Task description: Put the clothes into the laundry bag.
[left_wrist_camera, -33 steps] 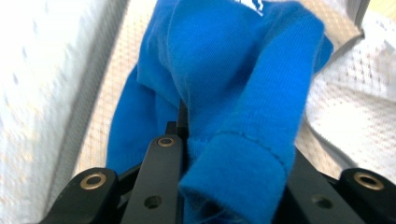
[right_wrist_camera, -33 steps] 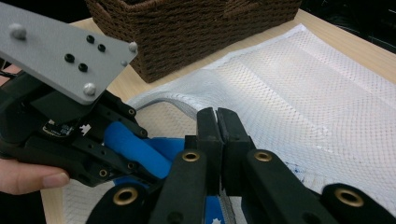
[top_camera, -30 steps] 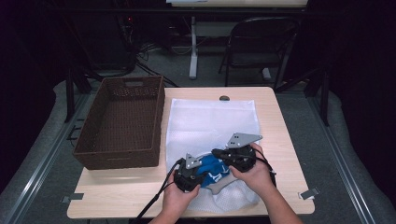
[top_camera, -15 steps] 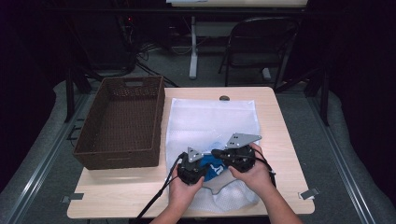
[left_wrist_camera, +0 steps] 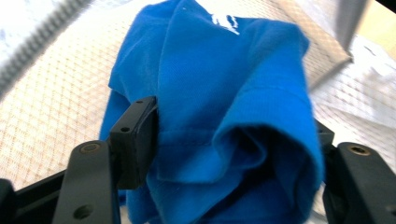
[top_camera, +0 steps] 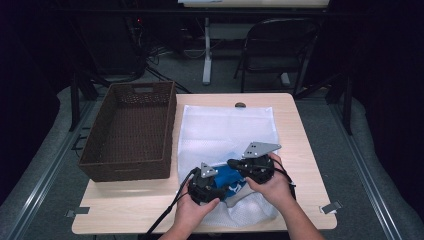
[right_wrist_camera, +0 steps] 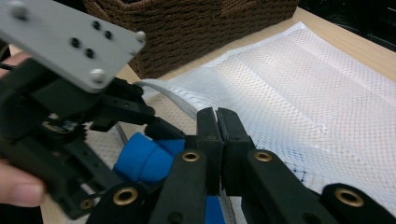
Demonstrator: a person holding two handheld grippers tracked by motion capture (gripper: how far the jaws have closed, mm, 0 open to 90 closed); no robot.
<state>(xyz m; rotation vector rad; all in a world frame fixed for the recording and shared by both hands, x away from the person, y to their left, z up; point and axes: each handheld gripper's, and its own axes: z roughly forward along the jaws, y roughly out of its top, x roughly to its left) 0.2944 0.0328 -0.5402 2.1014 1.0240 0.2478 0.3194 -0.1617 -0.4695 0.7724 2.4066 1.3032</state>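
Observation:
A blue garment [top_camera: 227,176] lies bunched at the mouth of a white mesh bag [top_camera: 225,130] near the table's front edge. My left gripper [left_wrist_camera: 231,126] has just been opening, and the blue garment [left_wrist_camera: 224,70] still sits loosely between its wide jaws. One of its fingers [left_wrist_camera: 140,133] rests against the cloth. My right gripper [right_wrist_camera: 217,116] is shut, pinching the mesh bag [right_wrist_camera: 303,84] at its hem beside the blue garment [right_wrist_camera: 144,158]. The left gripper [right_wrist_camera: 154,126] reaches in from the left there. In the high view the left gripper [top_camera: 220,185] and right gripper [top_camera: 234,164] meet over the cloth.
A dark brown woven basket [top_camera: 170,130] stands on the left part of the wooden table [top_camera: 300,150], close against the bag's left edge. A small dark knob [top_camera: 240,105] sits at the table's far edge. A folding chair [top_camera: 280,45] stands beyond.
The left gripper's jaws have spread apart around the blue garment. Both hands stay almost where they were, and the bag and basket have not moved.

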